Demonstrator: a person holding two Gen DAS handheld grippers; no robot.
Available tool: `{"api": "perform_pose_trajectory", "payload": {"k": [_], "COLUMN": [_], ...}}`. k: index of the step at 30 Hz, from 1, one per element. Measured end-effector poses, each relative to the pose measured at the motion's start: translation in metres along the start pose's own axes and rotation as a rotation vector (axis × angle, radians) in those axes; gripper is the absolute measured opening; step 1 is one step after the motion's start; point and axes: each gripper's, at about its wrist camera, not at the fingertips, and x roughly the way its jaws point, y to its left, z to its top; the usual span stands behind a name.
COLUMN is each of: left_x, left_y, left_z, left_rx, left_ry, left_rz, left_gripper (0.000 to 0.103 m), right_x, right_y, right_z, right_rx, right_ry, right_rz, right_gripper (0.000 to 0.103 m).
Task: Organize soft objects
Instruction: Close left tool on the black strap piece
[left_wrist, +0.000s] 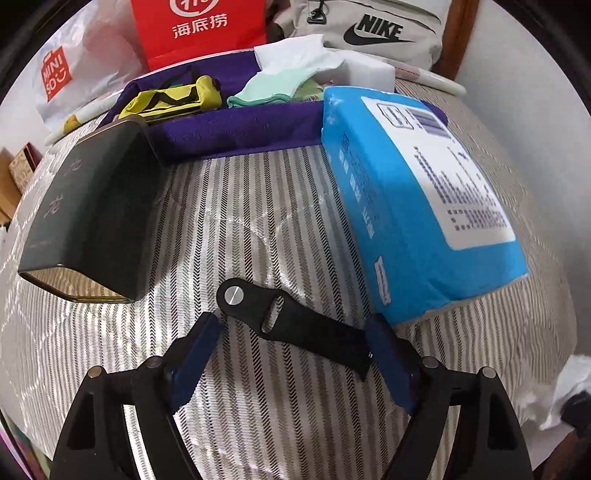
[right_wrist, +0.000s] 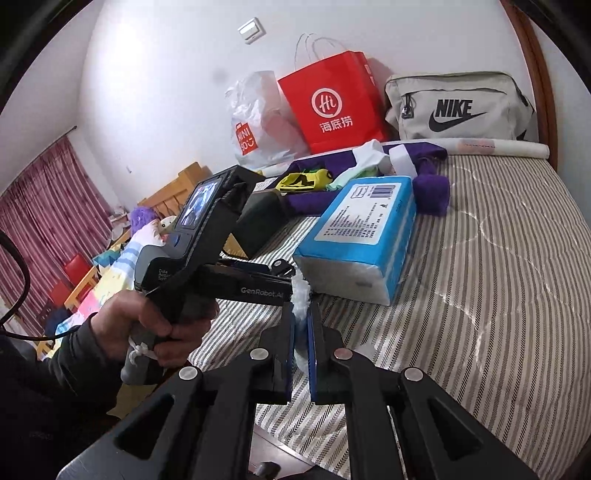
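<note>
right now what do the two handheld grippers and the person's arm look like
Both grippers are black plastic frames with silver rivets and dark blue pads: the left gripper and the right gripper. From the right wrist view, the left one has a pistol handle, a small screen on its back and white "GenRobot.AI" lettering. The hand comes out of a dark sleeve, and a black cable runs past.

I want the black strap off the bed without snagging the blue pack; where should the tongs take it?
Probably the black strap at its flat middle, from above, fingers across its width. It lies flat; its far end nearly touches the blue tissue pack. The open left tongs already straddle it.
</note>
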Motion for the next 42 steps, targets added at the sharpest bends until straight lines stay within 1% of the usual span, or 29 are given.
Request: {"api": "perform_pose_trajectory", "payload": {"k": [8,11,14,16,17,18,19,20,21,22,23,24,25,27,33,36,39,42], "left_x": [-0.009,-0.01,-0.015,-0.02,-0.02,-0.02,-0.018,-0.015,-0.009,-0.004,0.002,0.005,0.004,0.003,-0.005,-0.008,-0.011,-0.015], "left_y": [0.017,0.029,0.038,0.042,0.04,0.038,0.034,0.029,0.023,0.02,0.016,0.015,0.016,0.018,0.032,0.042,0.054,0.061], "left_z": [-0.019,-0.026,-0.025,-0.019,-0.014,-0.01,-0.004,0.0,0.004,0.006,0.008,0.007,0.005,0.003,-0.016,-0.027,-0.035,-0.045], "left_rx": [-0.017,-0.02,-0.061,-0.093,-0.094,-0.087,-0.073,-0.06,-0.039,-0.026,-0.015,-0.014,-0.016,-0.008,0.022,-0.001,-0.019,-0.012], "left_ry": [0.002,0.01,0.013,-0.011,-0.022,-0.026,-0.034,-0.04,-0.042,-0.036,-0.024,-0.025,-0.053,-0.063,-0.031,-0.009,0.005,0.005], "left_rz": [-0.004,0.025,-0.037,-0.12,-0.133,-0.125,-0.1,-0.068,-0.016,0.013,0.026,0.03,0.032,0.028,0.036,0.025,0.038,0.039], "left_gripper": [0.082,0.081,0.079,0.079,0.079,0.079,0.079,0.079,0.079,0.079,0.079,0.082,0.083,0.083,0.084,0.084,0.084,0.084], "right_x": [0.002,0.006,0.011,0.013,0.014,0.015,0.016,0.017,0.018,0.019,0.019,0.019,0.019,0.019,0.023,0.025,0.025,0.024], "right_y": [0.007,0.009,0.012,0.014,0.015,0.016,0.017,0.017,0.016,0.015,0.014,0.013,0.011,0.006,-0.002,-0.001,0.003,0.005], "right_z": [0.001,0.002,0.002,0.002,0.003,0.003,0.003,0.003,0.003,0.003,0.002,0.002,0.001,0.001,0.002,0.002,0.001,0.001], "right_rx": [0.027,0.03,0.036,0.035,0.029,0.025,0.022,0.022,0.023,0.026,0.028,0.031,0.034,0.043,0.067,0.064,0.057,0.052], "right_ry": [0.016,0.028,0.043,0.052,0.057,0.06,0.063,0.065,0.067,0.069,0.071,0.074,0.076,0.078,0.083,0.084,0.085,0.085], "right_rz": [-0.007,-0.018,-0.017,-0.015,-0.017,-0.018,-0.018,-0.017,-0.018,-0.02,-0.021,-0.023,-0.026,-0.033,-0.05,-0.041,-0.036,-0.036], "right_gripper": [0.007,0.007,0.007,0.007,0.007,0.007,0.007,0.007,0.007,0.007,0.007,0.007,0.007,0.008,0.009,0.009,0.009,0.009]}}
